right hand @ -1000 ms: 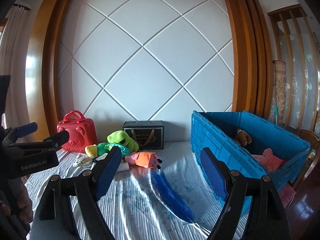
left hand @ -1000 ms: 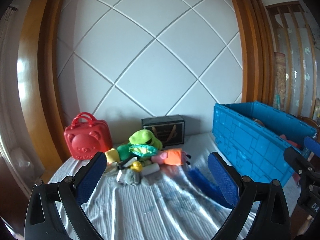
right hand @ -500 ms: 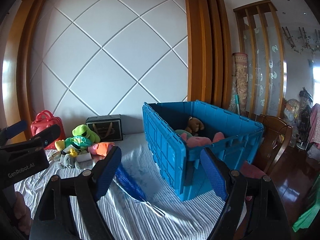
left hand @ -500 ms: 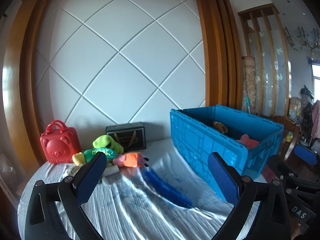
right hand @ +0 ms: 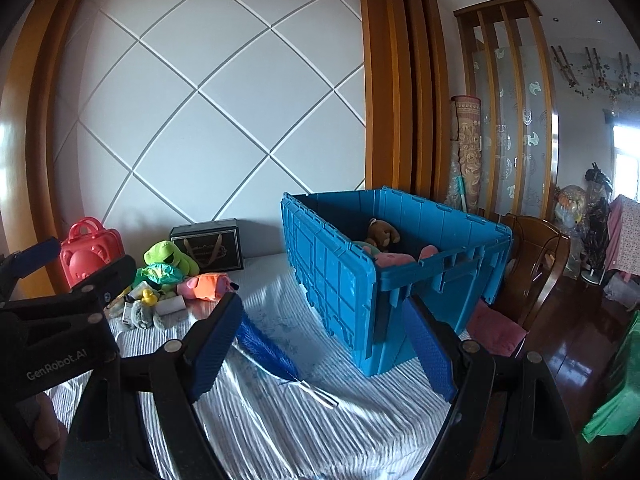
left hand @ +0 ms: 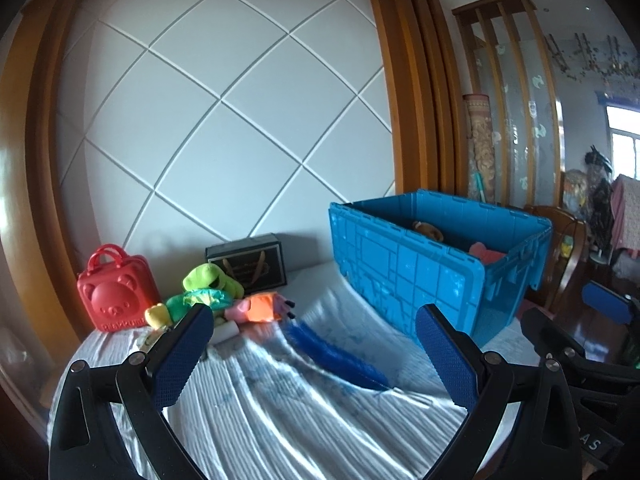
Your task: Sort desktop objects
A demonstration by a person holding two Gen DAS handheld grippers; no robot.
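Note:
A heap of small toys lies at the table's far left: a green frog plush (left hand: 210, 277) (right hand: 168, 256), a pink and orange pig plush (left hand: 256, 309) (right hand: 206, 281), a yellow duck (right hand: 149, 298) and a white roll (right hand: 170, 305). A blue feather brush (left hand: 332, 354) (right hand: 266, 350) lies mid-table. The blue crate (left hand: 404, 272) (right hand: 336, 284) on the right holds a brown bear (right hand: 382, 233) and pink plush (right hand: 394, 259). My left gripper (left hand: 310, 354) and right gripper (right hand: 322, 350) both stand open, empty, above the near cloth.
A red bear-face case (left hand: 116, 294) (right hand: 90, 250) and a black gift box (left hand: 250, 262) (right hand: 208, 248) stand against the white panelled wall. A white ribbed cloth (left hand: 280, 408) covers the table. A wooden chair (right hand: 536, 264) with a pink cushion sits right of the crate.
Both views have swung right and pulled back: the toy heap shifted left and shrank, the crate came fully into view. Both grippers stayed open and empty.

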